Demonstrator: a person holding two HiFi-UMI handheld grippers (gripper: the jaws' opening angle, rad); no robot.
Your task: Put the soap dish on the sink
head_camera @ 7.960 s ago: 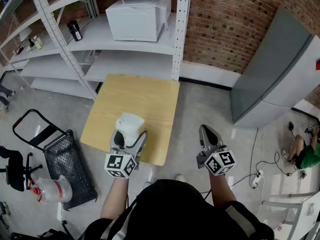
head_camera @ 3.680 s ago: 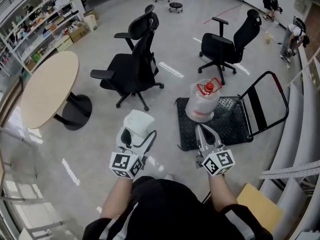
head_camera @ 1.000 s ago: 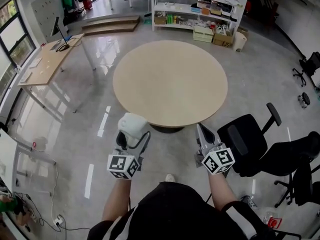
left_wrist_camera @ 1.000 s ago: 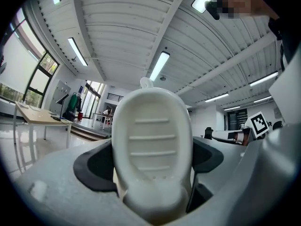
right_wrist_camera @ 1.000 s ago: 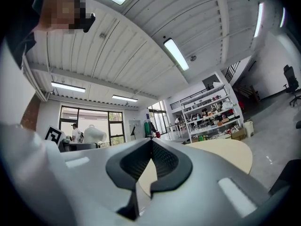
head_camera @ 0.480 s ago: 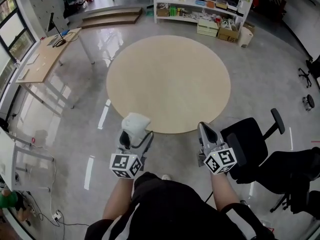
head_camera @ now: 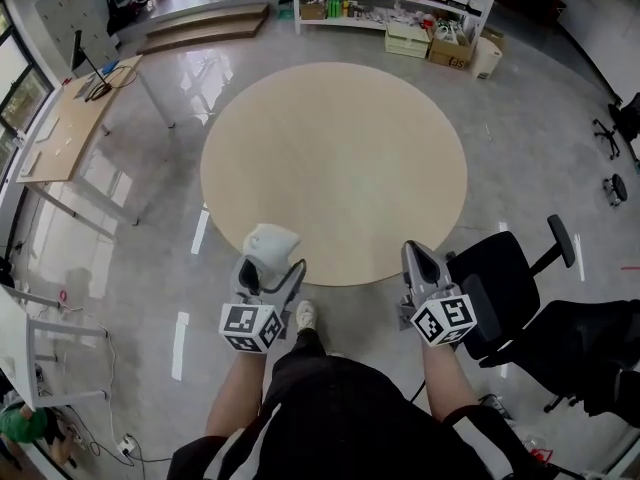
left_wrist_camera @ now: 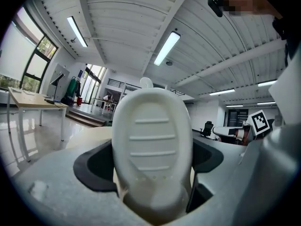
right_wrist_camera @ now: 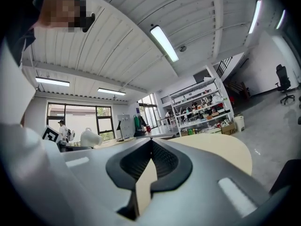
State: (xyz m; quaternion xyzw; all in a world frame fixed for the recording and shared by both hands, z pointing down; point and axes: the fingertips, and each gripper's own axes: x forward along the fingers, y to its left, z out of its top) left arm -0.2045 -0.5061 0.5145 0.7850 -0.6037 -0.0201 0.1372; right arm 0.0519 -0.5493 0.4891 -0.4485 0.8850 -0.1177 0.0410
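Note:
My left gripper (head_camera: 266, 267) is shut on a white soap dish (head_camera: 271, 243), which I hold above the floor just short of the round table's near edge. In the left gripper view the soap dish (left_wrist_camera: 151, 147) fills the middle, its ribbed underside facing the camera between the jaws. My right gripper (head_camera: 417, 260) is shut with nothing in it, level with the left one; its closed jaws (right_wrist_camera: 149, 166) point toward the table. No sink is in view.
A round beige table (head_camera: 335, 158) stands straight ahead. A black office chair (head_camera: 505, 293) is close on the right, another chair beyond it. A desk (head_camera: 60, 118) is at far left, shelving (head_camera: 400, 8) at the back. My foot (head_camera: 305, 316) shows below.
I have turned away from the shelves and chairs and walked toward the round table, which has drawn nearer. Both grippers keep their pose, the left still holding the soap dish.

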